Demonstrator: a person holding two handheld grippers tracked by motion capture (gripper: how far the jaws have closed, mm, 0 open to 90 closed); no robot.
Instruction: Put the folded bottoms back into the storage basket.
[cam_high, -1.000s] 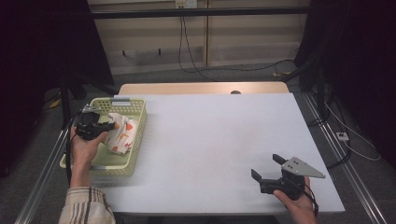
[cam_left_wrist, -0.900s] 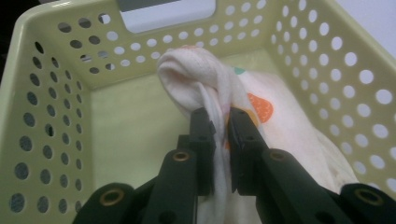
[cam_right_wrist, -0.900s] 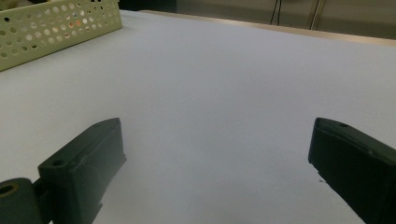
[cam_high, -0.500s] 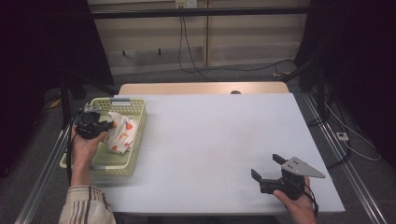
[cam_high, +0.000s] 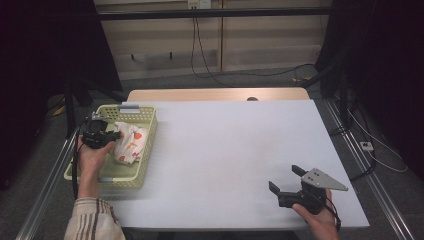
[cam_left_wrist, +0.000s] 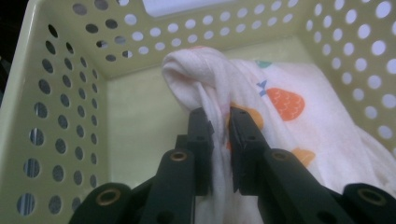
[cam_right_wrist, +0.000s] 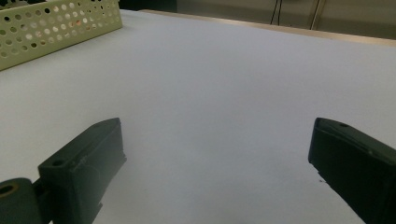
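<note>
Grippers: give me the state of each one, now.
Left gripper: shut on a fold of the white printed cloth in the basket.
Right gripper: open, holding nothing, above the table.

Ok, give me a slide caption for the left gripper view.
Left gripper shut on a fold of the printed cloth inside the yellow basket.

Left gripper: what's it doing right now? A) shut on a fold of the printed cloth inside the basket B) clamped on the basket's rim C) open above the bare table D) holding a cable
A: the left gripper has its jaws pinched on a bunched fold of the white printed cloth, which lies inside the perforated yellow-green basket.
</note>
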